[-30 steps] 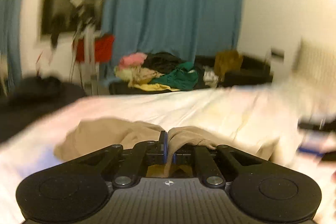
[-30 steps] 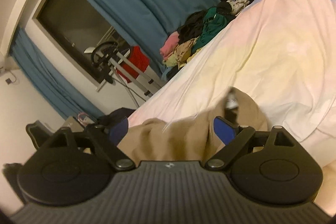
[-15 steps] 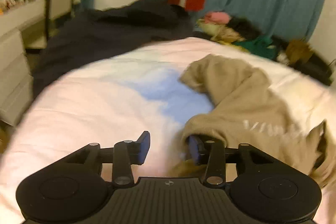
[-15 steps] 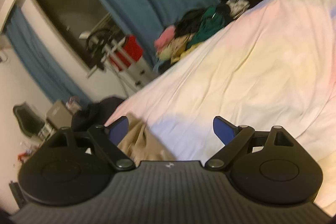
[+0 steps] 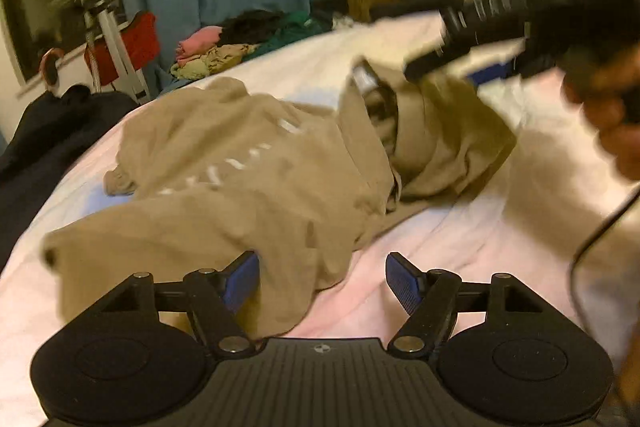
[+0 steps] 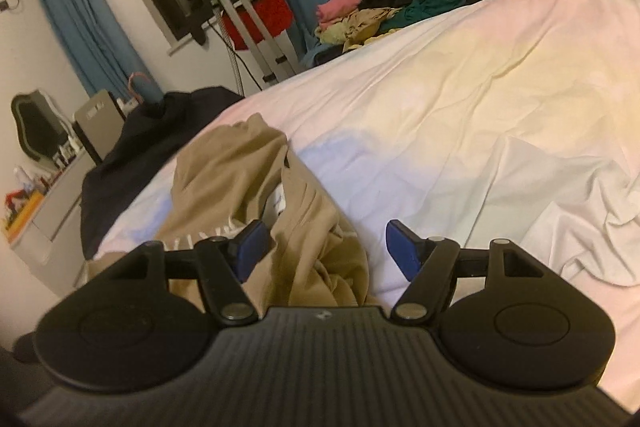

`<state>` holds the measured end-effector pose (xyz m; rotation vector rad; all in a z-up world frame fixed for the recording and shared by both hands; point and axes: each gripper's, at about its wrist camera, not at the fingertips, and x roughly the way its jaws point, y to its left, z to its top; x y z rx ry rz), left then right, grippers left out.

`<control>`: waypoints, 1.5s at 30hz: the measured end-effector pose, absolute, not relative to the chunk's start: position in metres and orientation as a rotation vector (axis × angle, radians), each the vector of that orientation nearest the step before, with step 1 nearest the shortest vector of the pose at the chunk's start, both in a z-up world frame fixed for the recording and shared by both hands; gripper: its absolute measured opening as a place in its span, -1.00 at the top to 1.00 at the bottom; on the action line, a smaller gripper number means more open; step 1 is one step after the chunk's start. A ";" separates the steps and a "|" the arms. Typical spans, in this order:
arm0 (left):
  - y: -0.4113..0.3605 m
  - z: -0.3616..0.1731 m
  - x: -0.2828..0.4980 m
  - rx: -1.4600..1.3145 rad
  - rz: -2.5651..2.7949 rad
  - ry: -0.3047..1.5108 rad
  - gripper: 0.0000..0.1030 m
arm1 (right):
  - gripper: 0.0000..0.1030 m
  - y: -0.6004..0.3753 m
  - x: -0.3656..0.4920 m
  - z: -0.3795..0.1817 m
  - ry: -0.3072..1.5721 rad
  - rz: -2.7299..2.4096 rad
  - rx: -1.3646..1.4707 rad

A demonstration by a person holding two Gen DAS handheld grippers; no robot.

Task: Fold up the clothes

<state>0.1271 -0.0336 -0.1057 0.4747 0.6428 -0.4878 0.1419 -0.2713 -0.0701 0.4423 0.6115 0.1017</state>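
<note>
Both pairs of fingers grip nothing: the left gripper (image 5: 322, 281) is opening over the near hem of the tan sweatshirt (image 5: 240, 183), the right gripper (image 6: 322, 247) is closing around a bunched fold, probably to spread it flat. It lies crumpled on the bed (image 6: 460, 99); a dark garment (image 6: 136, 155) and piled clothes (image 6: 392, 3) lie beyond, clear of the work.

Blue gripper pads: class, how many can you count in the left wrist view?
3. Two belong to the left gripper: one pad against the tan garment, one over the bedsheet. One blurred pad shows on the right gripper; its partner may be hidden.
</note>
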 end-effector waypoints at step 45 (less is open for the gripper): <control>0.164 0.007 0.124 -0.414 -0.231 0.280 0.75 | -0.48 -0.163 0.079 -0.105 0.780 -0.122 0.035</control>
